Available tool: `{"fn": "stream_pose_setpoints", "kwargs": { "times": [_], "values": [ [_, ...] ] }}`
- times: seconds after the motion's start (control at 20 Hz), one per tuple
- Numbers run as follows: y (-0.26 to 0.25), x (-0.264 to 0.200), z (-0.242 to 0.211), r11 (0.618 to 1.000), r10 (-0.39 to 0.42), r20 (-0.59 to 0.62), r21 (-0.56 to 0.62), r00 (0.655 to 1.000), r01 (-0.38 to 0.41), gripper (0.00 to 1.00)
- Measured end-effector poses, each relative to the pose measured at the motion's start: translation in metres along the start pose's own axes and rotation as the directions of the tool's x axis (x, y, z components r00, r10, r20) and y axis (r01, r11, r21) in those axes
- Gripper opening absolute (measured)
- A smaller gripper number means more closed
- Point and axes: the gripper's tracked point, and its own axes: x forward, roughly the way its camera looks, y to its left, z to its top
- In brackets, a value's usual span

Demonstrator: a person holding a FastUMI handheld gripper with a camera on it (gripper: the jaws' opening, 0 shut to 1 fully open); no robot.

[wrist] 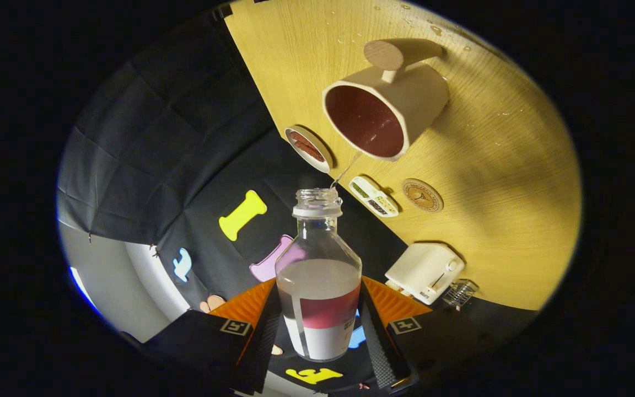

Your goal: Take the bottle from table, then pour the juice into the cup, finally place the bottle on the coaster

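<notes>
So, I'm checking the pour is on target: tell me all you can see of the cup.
The cup is a cream-coloured mug with a dark reddish-brown inside, wet-looking. A round wooden-looking handle juts from its side on a short stem. It stands on the wooden table, beyond the fingers of the gripper, which is shut on the clear bottle. A thin stream runs from the bottle's open mouth to the cup's near rim. A small round dish sits just beside it.

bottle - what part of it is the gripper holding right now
The gripper is shut on the bottle, both fingers pressing its lower body at the label.
</notes>
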Motion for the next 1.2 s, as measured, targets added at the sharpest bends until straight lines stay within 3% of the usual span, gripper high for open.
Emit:
{"fn": "stream_pose_setpoints", "kwargs": {
  "times": [0.25,0.85,1.2],
  "values": [
    [0.01,-0.003,0.006,0.997,0.071,0.044,0.027,0.996,-0.073,0.76],
    [0.018,0.0,0.002,0.995,0.094,0.055,0.025,0.994,-0.096,0.76],
    [-0.007,-0.002,-0.005,0.983,0.073,0.029,-0.171,0.997,-0.066,0.76]
  ]
}}
